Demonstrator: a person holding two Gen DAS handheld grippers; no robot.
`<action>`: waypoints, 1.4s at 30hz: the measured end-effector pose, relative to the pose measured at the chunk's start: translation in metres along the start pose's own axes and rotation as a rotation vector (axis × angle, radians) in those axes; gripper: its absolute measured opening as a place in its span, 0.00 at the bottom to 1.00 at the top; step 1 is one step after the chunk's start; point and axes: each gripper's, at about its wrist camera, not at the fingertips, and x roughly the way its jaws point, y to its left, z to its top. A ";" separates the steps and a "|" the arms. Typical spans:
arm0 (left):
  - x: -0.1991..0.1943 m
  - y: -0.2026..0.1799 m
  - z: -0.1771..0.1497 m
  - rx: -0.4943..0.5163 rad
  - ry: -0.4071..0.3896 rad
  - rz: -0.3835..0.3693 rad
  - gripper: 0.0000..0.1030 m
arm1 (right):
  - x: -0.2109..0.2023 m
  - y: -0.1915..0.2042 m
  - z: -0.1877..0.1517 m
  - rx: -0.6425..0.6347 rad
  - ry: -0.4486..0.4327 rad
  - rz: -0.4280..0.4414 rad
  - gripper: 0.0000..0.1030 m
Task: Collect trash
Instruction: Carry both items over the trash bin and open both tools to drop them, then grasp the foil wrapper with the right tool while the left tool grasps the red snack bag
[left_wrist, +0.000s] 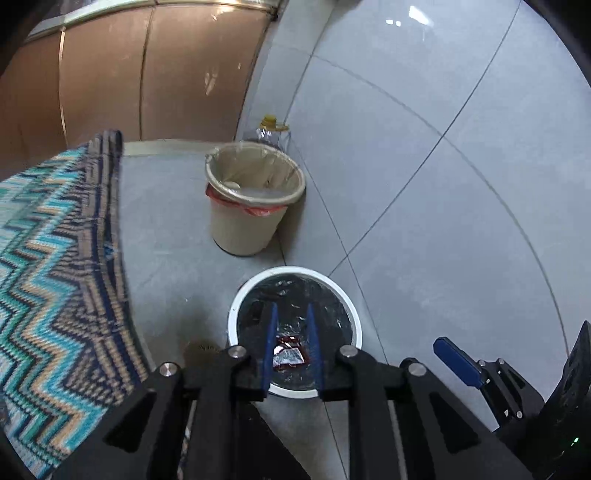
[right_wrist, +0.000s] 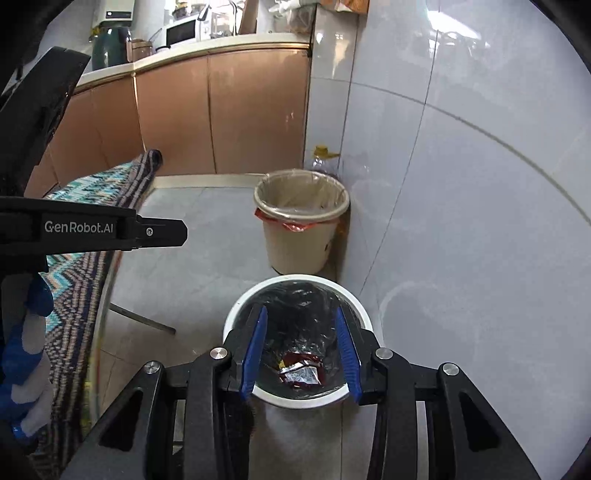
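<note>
Left gripper (left_wrist: 291, 328) jaws parted, empty | right gripper (right_wrist: 301, 332) spread wider, empty | red wrapper (right_wrist: 301, 373) lies below both in white bin (right_wrist: 236, 314), apparently dropped | beige bin (right_wrist: 301, 236) beyond

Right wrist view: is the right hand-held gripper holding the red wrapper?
No. The right hand-held gripper is open and empty, and the red wrapper lies at the bottom of the white bin.

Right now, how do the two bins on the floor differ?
The white bin has a black liner; the beige bin has a clear liner over a red one. The white bin holds a red wrapper; the beige bin's contents are unclear. Both stand upright and open by the wall.
</note>
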 end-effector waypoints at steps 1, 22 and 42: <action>-0.007 0.001 -0.001 -0.002 -0.018 0.005 0.16 | -0.005 0.002 0.001 -0.001 -0.008 0.007 0.37; -0.289 0.121 -0.134 -0.078 -0.377 0.335 0.46 | -0.151 0.104 0.013 -0.099 -0.152 0.378 0.38; -0.285 0.229 -0.257 -0.344 -0.238 0.378 0.58 | -0.092 0.295 -0.009 -0.400 0.101 0.734 0.38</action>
